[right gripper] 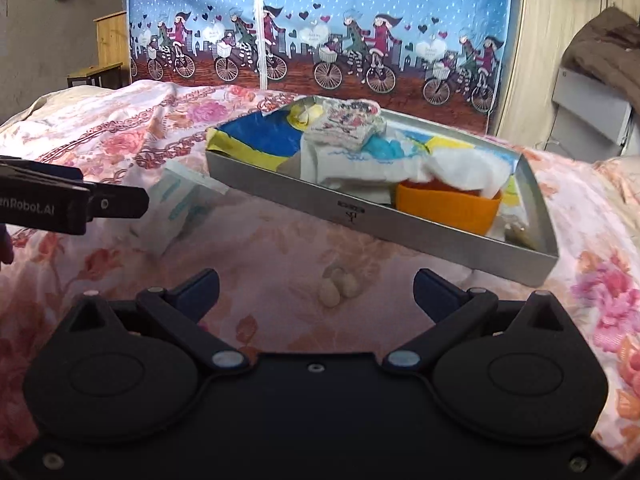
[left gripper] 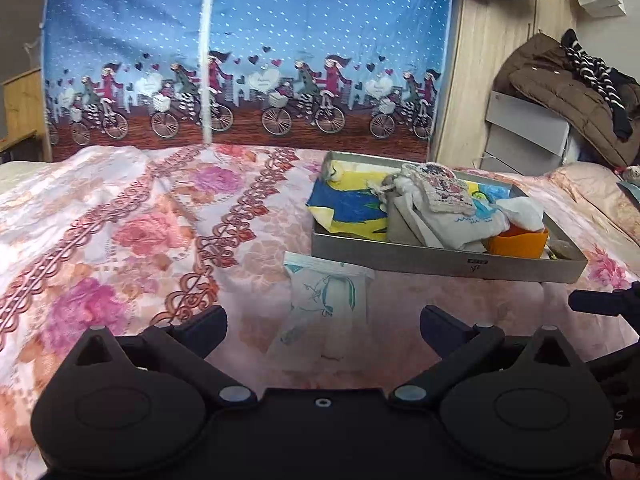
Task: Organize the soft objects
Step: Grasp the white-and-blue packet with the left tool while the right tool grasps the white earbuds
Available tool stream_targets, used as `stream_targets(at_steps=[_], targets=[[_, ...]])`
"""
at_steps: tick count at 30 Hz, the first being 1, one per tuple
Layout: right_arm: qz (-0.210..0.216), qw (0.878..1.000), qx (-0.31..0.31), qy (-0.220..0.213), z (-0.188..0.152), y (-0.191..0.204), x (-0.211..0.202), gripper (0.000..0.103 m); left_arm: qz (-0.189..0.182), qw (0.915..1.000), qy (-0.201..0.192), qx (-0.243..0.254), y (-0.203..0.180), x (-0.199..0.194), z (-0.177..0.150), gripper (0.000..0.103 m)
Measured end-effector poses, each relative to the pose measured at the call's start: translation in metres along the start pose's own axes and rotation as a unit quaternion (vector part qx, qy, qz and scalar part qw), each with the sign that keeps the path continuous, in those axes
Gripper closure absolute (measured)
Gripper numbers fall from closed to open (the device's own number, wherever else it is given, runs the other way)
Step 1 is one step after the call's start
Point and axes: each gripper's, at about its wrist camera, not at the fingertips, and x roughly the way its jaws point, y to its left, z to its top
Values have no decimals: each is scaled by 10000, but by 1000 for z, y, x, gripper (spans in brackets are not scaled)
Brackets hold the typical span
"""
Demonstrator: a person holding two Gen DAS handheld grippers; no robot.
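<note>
My left gripper is open just above the floral bedspread. A flat white packet with teal print lies between and slightly ahead of its fingers. Behind the packet sits a grey tray holding a blue-and-yellow cloth, a white pouch, a patterned pouch, white tissue and an orange cup. My right gripper is also open and empty, with small beige lumps on the bed between its fingertips. In that view the tray is just ahead and the packet to the left.
A blue curtain printed with cyclists hangs behind the bed. A brown jacket is piled on grey drawers at the right, and wooden furniture stands at the far left. The left gripper's body shows in the right wrist view.
</note>
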Motion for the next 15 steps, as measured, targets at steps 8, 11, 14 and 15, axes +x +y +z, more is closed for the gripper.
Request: stream_targets(at_steps=[8,11,14,15], targets=[[439,9965,413,571,0,-17,42,9,-517,9954,624,516,2,63,5,6],[465,9968,331,557,-5,-16,45,9,-639,9936,722,592,-2,71,3,13],[488,9973,352,412,-8,-19,46,29,-784,9912,813,687,-7,74,3,26],[496,9974,343,394,-7,-21,45,34,-805,9908,830,696,-9,74,3,28]])
